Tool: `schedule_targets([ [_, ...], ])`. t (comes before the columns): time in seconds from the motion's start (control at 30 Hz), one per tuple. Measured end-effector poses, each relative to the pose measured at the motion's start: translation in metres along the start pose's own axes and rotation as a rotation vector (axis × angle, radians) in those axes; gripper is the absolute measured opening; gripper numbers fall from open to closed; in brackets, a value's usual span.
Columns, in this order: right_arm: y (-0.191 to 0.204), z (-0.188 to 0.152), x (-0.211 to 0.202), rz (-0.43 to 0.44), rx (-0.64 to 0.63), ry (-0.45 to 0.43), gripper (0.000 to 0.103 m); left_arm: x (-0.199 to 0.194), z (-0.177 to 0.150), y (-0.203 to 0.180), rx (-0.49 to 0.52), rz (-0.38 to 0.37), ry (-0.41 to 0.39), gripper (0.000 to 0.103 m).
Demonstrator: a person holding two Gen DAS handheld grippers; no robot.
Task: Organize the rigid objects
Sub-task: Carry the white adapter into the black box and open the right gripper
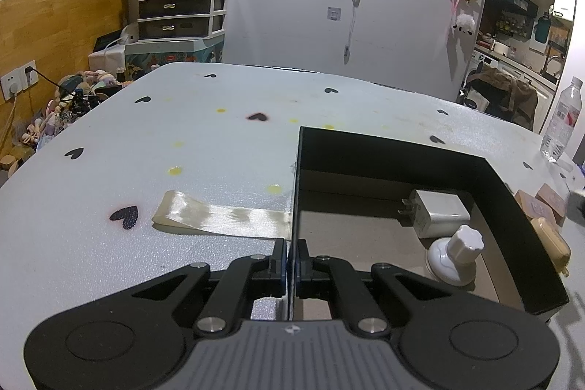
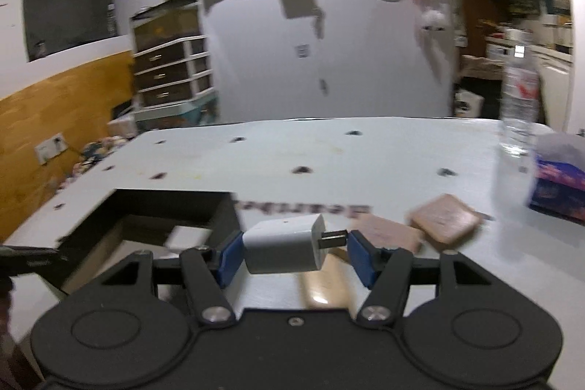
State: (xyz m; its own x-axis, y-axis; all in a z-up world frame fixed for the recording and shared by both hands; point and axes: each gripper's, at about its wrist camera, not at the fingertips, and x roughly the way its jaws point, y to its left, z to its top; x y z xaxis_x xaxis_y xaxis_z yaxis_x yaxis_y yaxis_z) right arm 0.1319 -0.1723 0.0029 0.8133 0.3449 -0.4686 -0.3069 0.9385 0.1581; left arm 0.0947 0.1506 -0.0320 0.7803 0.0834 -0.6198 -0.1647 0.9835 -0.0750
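Observation:
My left gripper is shut on the thin left wall of an open black box on the white table. Inside the box lie a white charger plug and a small white bottle with a lobed cap. In the right wrist view, my right gripper holds a second white charger above the table. One blue pad presses its body and the other its prongs. The box is lower left of it. Two pinkish-brown blocks and a tan one lie just right of the box.
A glossy beige strip lies on the table against the box's left wall. A clear water bottle and a blue-purple pack stand at the table's right edge. The table top carries black heart marks and yellow spots.

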Motion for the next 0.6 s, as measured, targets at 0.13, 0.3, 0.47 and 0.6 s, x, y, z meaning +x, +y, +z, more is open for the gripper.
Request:
schedule_targets([
  [0.13,0.032,0.015,0.018,0.092,-0.015,0.033,0.062,0.000,0.000,0.000,0.002,-0.002,-0.002,0.003],
  [0.3,0.076,0.027,0.046,0.181,-0.040,0.098,0.062,0.000,0.000,-0.001,0.002,-0.006,-0.006,0.004],
  [0.47,0.115,0.031,0.086,0.237,-0.015,0.195,0.062,0.000,-0.001,0.000,-0.003,-0.015,-0.009,0.004],
  [0.6,0.137,0.027,0.114,0.229,-0.003,0.230,0.062,0.000,-0.002,0.000,-0.004,-0.021,-0.012,0.004],
])
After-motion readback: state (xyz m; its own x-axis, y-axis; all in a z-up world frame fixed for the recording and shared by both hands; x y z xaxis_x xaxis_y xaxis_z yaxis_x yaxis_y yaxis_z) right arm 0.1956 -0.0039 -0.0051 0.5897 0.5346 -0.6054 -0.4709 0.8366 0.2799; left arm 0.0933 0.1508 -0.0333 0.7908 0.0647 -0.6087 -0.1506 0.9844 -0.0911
